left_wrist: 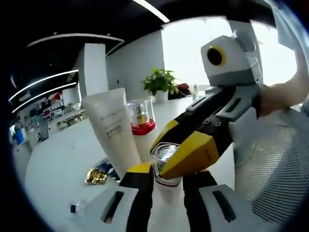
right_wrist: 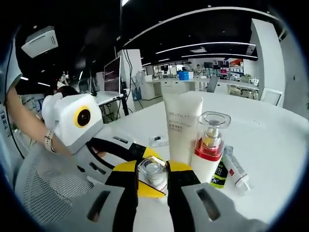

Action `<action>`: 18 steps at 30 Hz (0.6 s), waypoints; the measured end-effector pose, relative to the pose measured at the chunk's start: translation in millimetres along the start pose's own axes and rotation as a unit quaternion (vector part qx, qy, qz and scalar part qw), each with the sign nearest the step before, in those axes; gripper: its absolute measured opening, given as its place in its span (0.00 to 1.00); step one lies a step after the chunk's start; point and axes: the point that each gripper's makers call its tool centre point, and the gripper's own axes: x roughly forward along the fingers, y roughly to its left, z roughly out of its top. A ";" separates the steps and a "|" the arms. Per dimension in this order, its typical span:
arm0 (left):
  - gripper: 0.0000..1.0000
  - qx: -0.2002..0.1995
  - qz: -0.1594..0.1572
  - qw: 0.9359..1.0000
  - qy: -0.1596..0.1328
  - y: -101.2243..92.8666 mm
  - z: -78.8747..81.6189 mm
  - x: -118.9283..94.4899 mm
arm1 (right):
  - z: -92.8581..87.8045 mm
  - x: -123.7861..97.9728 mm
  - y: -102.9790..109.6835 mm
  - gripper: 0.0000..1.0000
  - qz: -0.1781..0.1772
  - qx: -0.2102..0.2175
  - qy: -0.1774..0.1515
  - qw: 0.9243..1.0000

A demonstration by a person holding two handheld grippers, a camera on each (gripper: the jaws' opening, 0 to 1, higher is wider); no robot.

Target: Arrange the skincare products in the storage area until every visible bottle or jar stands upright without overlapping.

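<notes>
A small clear jar point(right_wrist: 153, 173) is gripped on the white table point(right_wrist: 275, 145) between the jaws of the right gripper point(right_wrist: 153, 181), and the left gripper point(left_wrist: 166, 175) is closed on it too — just beside the upright white tube point(right_wrist: 181, 126) and the red-banded bottle point(right_wrist: 208, 149).

White tube point(right_wrist: 181, 126) and red-collared bottle point(right_wrist: 207, 150) crowd behind the jar point(right_wrist: 153, 172); table point(right_wrist: 270, 145) beyond lies open.

Clear glass jar point(right_wrist: 153, 174), white tube point(right_wrist: 181, 126) and red-collared bottle point(right_wrist: 208, 147) stand upright together.
</notes>
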 end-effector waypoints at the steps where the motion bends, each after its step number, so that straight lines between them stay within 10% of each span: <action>1: 0.21 0.005 0.001 1.000 -0.002 0.7 0.9 -0.2 | 0.5 -0.3 -1.0 0.22 -0.002 0.000 -0.001 1.000; 18: 0.19 0.015 -0.013 0.998 0.057 -3.0 -21.4 2.5 | -3.1 -1.9 -5.0 0.22 -0.018 -0.006 0.006 1.000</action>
